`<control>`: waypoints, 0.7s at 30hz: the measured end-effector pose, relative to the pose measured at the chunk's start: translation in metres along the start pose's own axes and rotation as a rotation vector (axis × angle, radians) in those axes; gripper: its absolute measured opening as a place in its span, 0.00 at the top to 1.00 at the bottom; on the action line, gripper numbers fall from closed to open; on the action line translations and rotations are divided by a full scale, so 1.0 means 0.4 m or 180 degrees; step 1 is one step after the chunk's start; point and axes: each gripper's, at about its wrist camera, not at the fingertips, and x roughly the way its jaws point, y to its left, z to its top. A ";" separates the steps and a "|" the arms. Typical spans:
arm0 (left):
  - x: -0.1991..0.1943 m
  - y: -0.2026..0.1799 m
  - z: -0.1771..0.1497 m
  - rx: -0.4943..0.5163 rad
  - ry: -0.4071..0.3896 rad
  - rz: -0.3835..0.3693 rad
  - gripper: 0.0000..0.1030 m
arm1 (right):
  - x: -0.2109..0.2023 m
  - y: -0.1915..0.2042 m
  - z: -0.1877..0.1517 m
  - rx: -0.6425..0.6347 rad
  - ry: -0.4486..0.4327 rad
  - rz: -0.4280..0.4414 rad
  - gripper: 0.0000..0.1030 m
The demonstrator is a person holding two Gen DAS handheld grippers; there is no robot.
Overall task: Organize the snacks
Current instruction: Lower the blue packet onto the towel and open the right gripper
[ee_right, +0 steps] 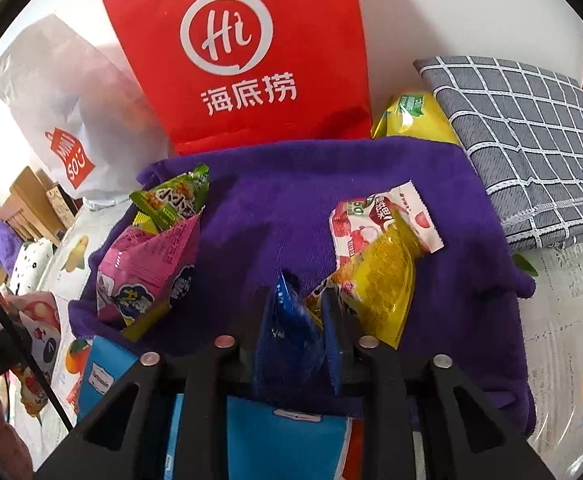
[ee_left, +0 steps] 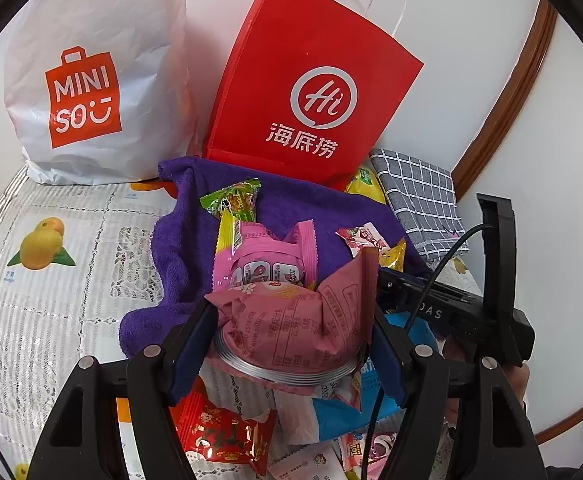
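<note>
Between the left gripper's (ee_left: 291, 344) blue pads sits a pink crinkled snack packet (ee_left: 291, 320), clasped from both sides. Nearby, the right gripper (ee_right: 295, 312) has a dark blue foil packet (ee_right: 291, 332) between its jaws; whether the pads press it I cannot tell. Beyond lies a purple towel (ee_right: 291, 200), with a red paper bag (ee_right: 243, 60) at its far edge.

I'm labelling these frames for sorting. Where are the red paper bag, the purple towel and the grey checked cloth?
red paper bag (ee_left: 311, 80): left wrist view, front panel.
purple towel (ee_right: 291, 200): right wrist view, bare middle.
grey checked cloth (ee_right: 523, 136): right wrist view, top face.
</note>
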 end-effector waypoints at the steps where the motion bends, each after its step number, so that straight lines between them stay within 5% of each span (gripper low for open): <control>1: -0.001 0.000 0.000 0.0003 -0.0007 0.0004 0.32 | -0.005 0.000 0.000 -0.0001 -0.0027 -0.0006 0.56; 6: -0.003 -0.006 0.001 0.0046 -0.0045 0.0014 0.32 | -0.040 0.001 -0.006 -0.0037 -0.0129 -0.0032 0.49; 12: 0.012 -0.028 0.021 0.0082 0.0006 0.0039 0.32 | -0.084 -0.011 -0.014 -0.0024 -0.0202 -0.0060 0.24; 21: 0.070 -0.088 0.085 0.0205 0.0081 0.0149 0.32 | -0.139 -0.045 -0.026 -0.0109 -0.0259 -0.0381 0.19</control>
